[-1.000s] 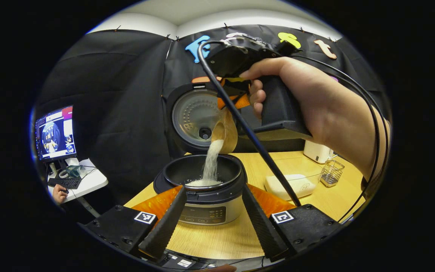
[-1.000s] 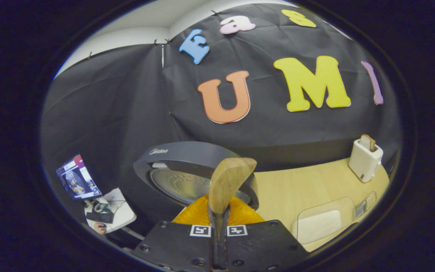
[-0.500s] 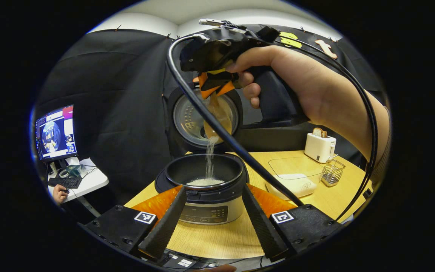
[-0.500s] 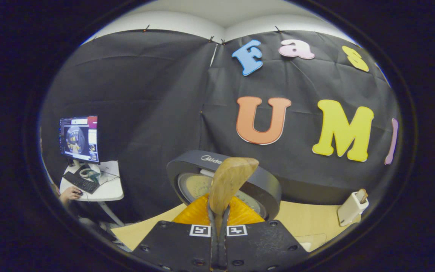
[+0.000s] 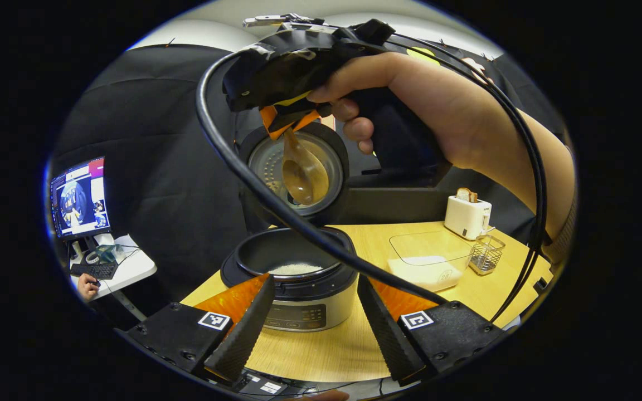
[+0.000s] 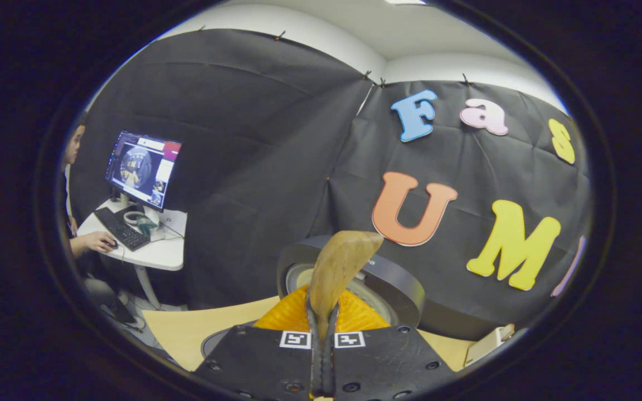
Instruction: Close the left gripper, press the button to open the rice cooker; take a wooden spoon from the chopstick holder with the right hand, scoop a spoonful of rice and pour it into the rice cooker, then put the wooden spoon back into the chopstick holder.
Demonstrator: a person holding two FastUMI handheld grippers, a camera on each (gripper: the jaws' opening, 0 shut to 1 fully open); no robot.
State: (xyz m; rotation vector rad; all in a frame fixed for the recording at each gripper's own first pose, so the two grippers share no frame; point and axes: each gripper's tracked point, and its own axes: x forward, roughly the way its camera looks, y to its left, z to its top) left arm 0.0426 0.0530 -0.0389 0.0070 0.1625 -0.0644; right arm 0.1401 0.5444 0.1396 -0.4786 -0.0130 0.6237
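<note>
In the left gripper view the rice cooker [image 5: 304,301] stands open, its lid [image 5: 293,167] upright behind a dark pot holding white rice [image 5: 297,269]. My left gripper [image 5: 315,281] is open, one finger either side of the cooker's front and clear of it. A hand holds my right gripper [image 5: 287,120] high above the pot, shut on the handle of the wooden spoon [image 5: 304,175], whose emptied bowl hangs down before the lid. In the right gripper view the spoon [image 6: 340,267] sticks up from my shut right gripper [image 6: 321,334], with the lid [image 6: 388,284] beyond.
To the cooker's right on the wooden table [image 5: 321,351] sit a clear container of rice [image 5: 429,264], a wire chopstick holder [image 5: 485,255] and a white toaster [image 5: 466,214]. A black cable [image 5: 276,206] loops across the pot. A person sits at a desk with a monitor [image 6: 142,167].
The rice stream from the spoon into the pot has stopped. My right gripper has risen and swung left with the spoon; its view turned toward the desk. The left gripper held still.
</note>
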